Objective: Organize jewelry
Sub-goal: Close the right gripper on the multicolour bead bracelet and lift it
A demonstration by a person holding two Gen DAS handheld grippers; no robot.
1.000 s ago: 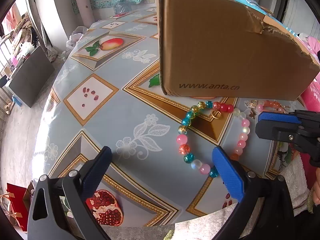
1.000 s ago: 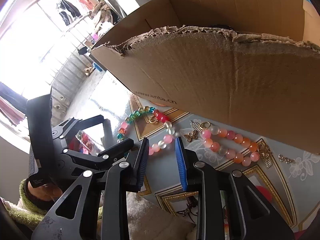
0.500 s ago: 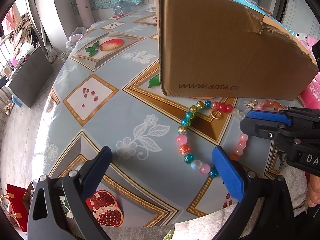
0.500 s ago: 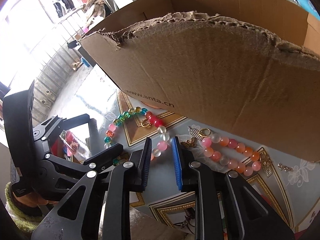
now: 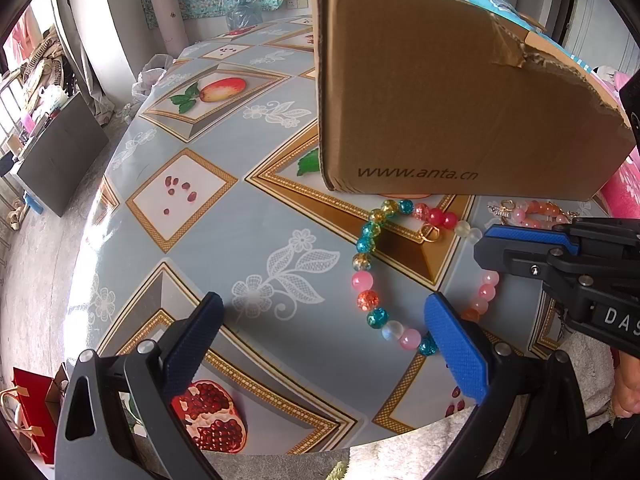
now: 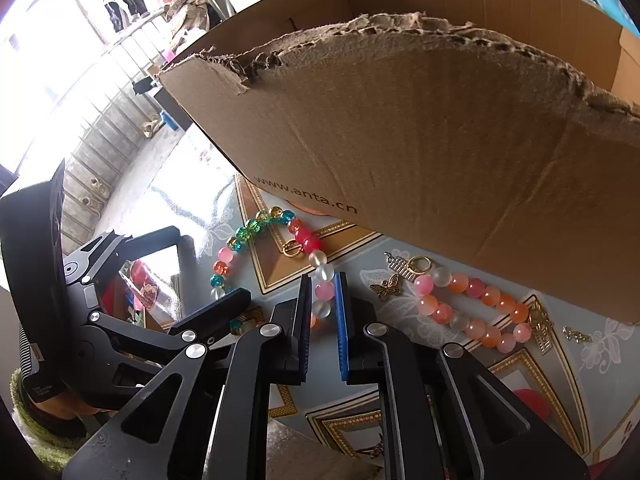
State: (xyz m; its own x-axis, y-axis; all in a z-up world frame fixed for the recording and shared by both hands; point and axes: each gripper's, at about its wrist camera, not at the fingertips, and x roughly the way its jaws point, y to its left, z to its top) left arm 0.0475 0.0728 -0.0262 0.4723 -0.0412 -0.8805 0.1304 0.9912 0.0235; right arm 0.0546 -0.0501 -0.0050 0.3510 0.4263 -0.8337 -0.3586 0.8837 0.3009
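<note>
Cardboard box (image 6: 420, 128) beside multicoloured bracelet (image 6: 320, 258)

Two bead bracelets (image 6: 276, 264) (image 6: 472, 312) beside box (image 6: 420, 160)

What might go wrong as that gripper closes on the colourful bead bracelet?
The right gripper straddles only a few round beads of the multicoloured bracelet, so they may slip out as it closes. Once lifted, the dangling loop could snag the torn edge of the cardboard box. The open left gripper sits close beside the bracelet too.

Matt torn cardboard box (image 5: 440, 112), glossy beads (image 5: 368, 276), shiny tablecloth (image 5: 240, 240)
</note>
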